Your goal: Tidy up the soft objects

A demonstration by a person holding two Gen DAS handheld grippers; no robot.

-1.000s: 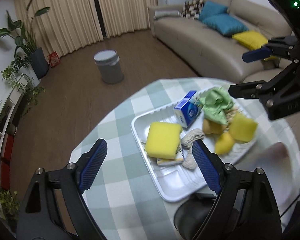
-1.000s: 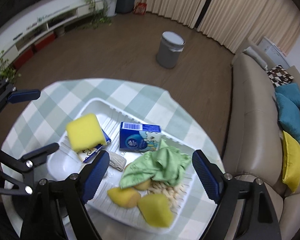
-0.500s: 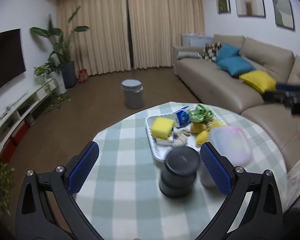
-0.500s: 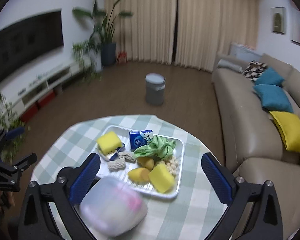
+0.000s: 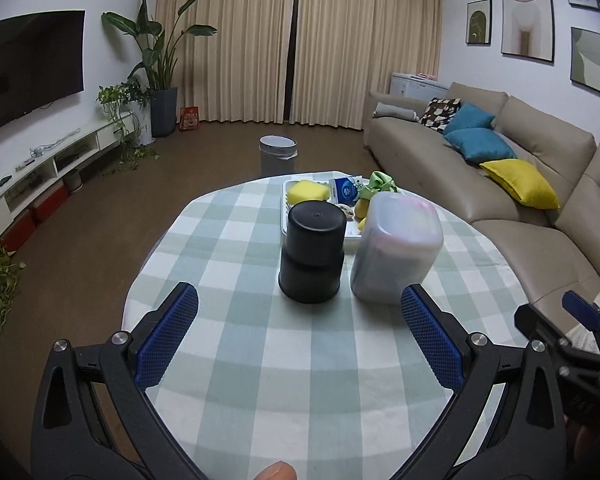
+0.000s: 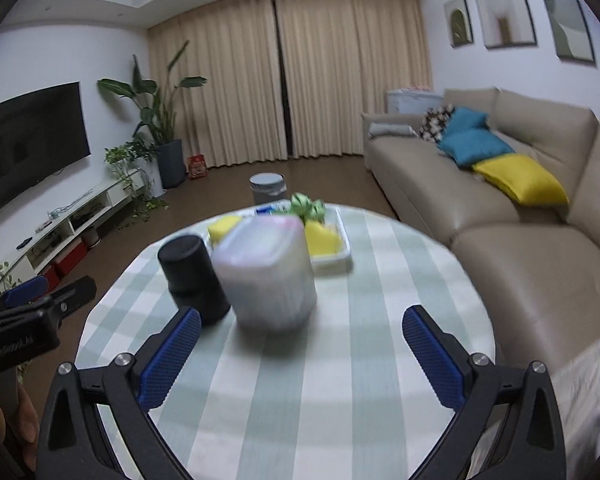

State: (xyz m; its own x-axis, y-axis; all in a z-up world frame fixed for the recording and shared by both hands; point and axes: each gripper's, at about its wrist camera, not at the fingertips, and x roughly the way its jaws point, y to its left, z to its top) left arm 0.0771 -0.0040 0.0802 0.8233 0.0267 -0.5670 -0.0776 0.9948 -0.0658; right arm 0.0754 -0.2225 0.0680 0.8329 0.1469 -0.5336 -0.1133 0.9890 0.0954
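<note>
Living room with beige curtains, a sofa and a bin on the brown floor; up front a round table (image 5: 259, 360) under a green checked cloth. We used the black cylinder (image 5: 314, 254) as our landmark.

What changed: a second ago both grippers hung right over the tray with the jaws a bit narrower. Now we had pulled both back to the near edge of the table, and the tray (image 5: 287, 190) sat behind the cylinder, well away from us. The view had also levelled out from looking down to looking across the room.

Left gripper (image 5: 297, 340): jaws spread as wide as they go, nothing between them, in front of the cylinder. Right gripper (image 6: 300, 358): also spread wide and empty, in front of the frosted plastic tub (image 5: 396, 246), which stood upside down just right of the cylinder. The right view was motion-blurred.

Soft things all lay in the tray behind the cylinder: yellow sponge (image 5: 308, 191), green cloth (image 5: 378, 184), a blue-and-white tissue pack (image 5: 344, 189), more yellow pieces partly hidden by the tub.

We judged nothing was sorted yet. The retreat with open jaws looked like a reset. The next pick likely means reaching past the cylinder and the tub, so knocking either one over is the risk.
</note>
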